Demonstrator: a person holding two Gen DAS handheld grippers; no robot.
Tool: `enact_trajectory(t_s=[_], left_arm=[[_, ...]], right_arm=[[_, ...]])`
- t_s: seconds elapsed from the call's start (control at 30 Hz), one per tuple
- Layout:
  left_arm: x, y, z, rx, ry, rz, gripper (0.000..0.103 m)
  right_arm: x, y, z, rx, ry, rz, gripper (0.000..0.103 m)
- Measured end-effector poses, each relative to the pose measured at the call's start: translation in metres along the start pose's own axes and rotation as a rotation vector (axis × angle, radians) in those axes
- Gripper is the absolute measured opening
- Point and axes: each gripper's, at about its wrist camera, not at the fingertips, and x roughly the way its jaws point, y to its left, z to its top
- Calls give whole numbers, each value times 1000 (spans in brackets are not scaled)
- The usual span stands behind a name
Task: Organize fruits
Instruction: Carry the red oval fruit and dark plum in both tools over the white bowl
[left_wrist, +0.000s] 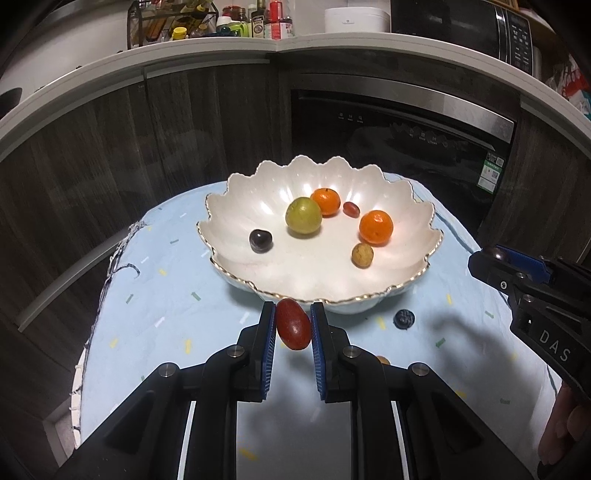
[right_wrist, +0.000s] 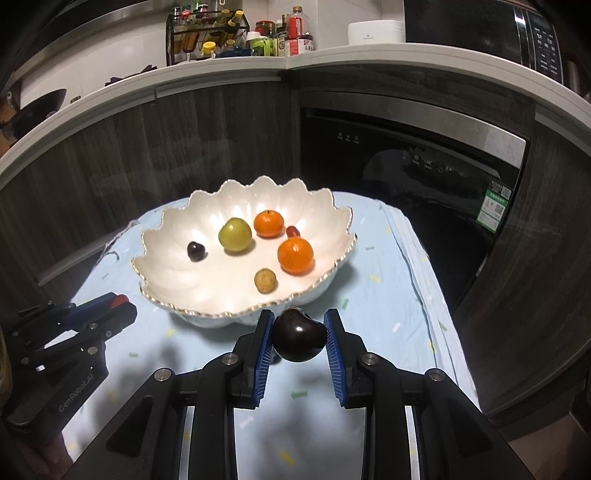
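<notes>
Left gripper (left_wrist: 293, 328) fingers (left_wrist: 266, 343): pinching red date (left_wrist: 293, 329), held above tabletop (left_wrist: 166, 314) before bowl rim. Right gripper (right_wrist: 299, 339) fingers (right_wrist: 334, 350): pinching dark cherry (right_wrist: 298, 339), likewise just short of bowl (right_wrist: 177, 291). In bowl: two oranges, green fruit, brown fruit, cherry, small red date. On cloth: blueberry (left_wrist: 404, 318).

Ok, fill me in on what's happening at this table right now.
A person is sorting fruit into the white scalloped bowl, with a gripper in each hand. The left gripper is shut on a red oval fruit, the right gripper on a dark cherry, both near the bowl's front rim. Six fruits already lie inside. A blueberry waits on the blue cloth.
</notes>
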Motion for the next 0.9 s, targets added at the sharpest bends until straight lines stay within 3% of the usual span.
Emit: enact_trajectory(t_s=[0.9], left_arm=[[21, 25, 41, -23, -26, -12, 19]], right_arm=[[17, 18, 46, -14, -48, 17, 29]])
